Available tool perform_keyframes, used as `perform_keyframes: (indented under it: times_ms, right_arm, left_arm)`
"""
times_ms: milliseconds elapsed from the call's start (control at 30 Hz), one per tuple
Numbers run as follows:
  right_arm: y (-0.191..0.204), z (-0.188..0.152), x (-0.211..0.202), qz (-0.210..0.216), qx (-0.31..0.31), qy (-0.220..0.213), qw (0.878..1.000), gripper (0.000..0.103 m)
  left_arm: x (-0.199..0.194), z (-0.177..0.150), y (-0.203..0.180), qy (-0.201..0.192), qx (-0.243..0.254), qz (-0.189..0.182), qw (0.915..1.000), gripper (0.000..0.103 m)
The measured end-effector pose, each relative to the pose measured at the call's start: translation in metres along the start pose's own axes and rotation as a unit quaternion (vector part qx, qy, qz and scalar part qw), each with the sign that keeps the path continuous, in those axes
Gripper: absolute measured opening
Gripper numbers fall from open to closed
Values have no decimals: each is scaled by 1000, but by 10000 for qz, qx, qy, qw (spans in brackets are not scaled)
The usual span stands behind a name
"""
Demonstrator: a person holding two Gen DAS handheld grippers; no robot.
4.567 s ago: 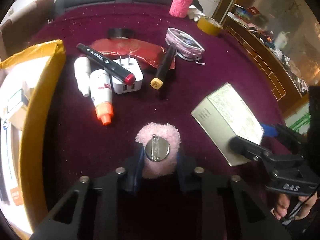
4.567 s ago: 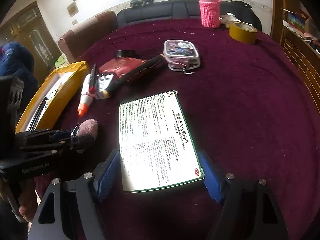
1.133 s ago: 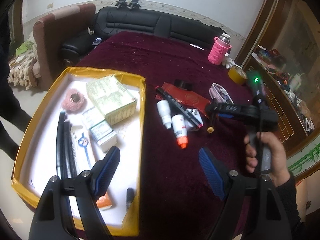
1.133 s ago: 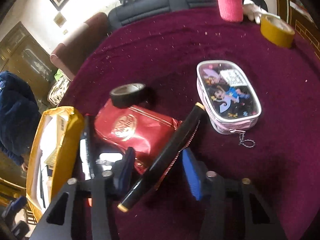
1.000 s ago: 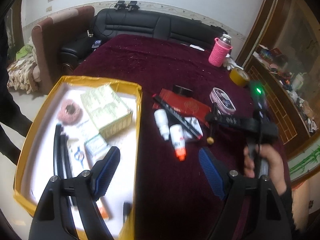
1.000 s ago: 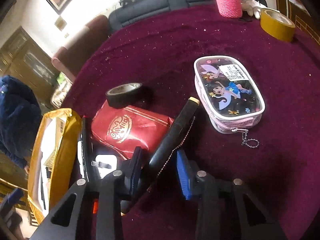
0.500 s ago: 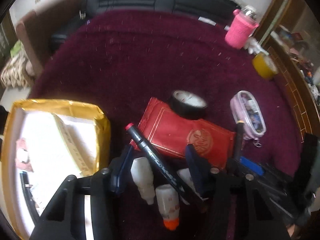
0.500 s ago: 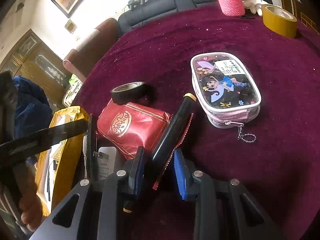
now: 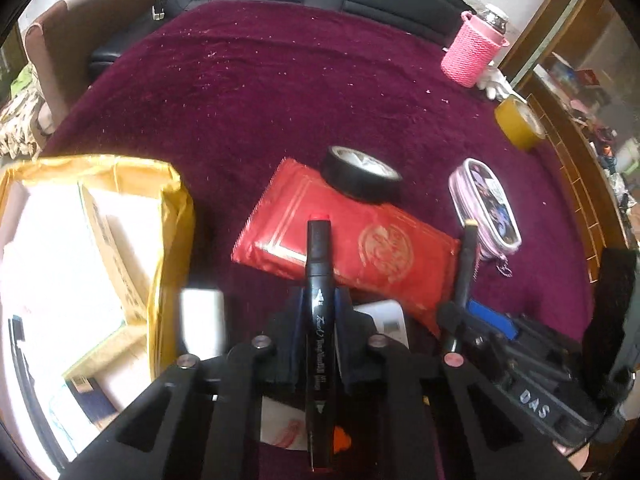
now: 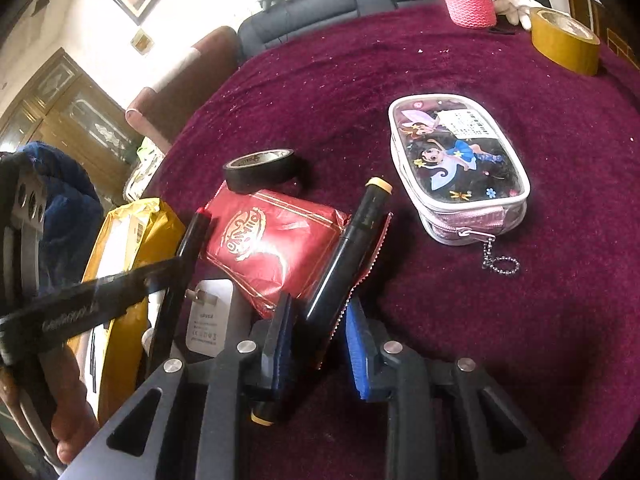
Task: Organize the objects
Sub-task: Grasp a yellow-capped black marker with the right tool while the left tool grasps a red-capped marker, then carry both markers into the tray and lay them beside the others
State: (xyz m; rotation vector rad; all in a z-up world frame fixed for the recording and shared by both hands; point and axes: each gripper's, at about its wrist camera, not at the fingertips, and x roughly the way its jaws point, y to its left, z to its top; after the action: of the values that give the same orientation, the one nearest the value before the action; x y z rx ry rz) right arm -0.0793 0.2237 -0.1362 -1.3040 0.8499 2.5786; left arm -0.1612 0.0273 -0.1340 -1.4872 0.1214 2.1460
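Note:
My left gripper [image 9: 318,312] is shut on a black marker with a red cap [image 9: 318,288], which points forward over the red packet [image 9: 360,240]. The same marker shows in the right wrist view [image 10: 184,256]. My right gripper [image 10: 318,336] is open, its blue pads either side of a black marker with a yellow cap [image 10: 352,248] that lies across the red packet's [image 10: 272,240] edge. The jaws have a gap on the right side of that marker. The yellow box [image 9: 172,240] with sorted items stands at the left.
A black tape roll [image 9: 360,176], a pink clear pouch [image 10: 456,168], a yellow tape roll [image 10: 564,40] and a pink knitted cup [image 9: 472,56] sit on the maroon cloth. A white charger [image 10: 208,320] and small bottles lie under the grippers.
My left gripper came down from above the box and closed on the red-capped marker. My right gripper's jaws narrowed around the yellow-capped marker.

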Motion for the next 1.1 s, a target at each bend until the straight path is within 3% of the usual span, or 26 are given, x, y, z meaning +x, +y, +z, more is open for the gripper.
perform_keyframes:
  times_ms: [200,367,667,933,1100]
  right_arm:
    - [-4,-9,-6,81,9,116,9999,21]
    - [7,-39,-19,-250,-159,179,9994,16]
    - [31,-100,-44,-862,-656,208,9939,16]
    - [36,-109,-47,-1055,-673,92,9921,17]
    - [38,-113,-49,-1058,-615,53,9925,16]
  left_arm:
    - [-31,-28,12,-171,-224,-423,9987,14]
    - [-50,-61,5,-137,-50,-676,9976,14]
    - [-52,-125,-27,-29,733,-435,9964,14]
    - [-35,-149,-23,-17,928,-105,9956,15]
    - [-36,-157,-22,-215,889,-120,9957,15]
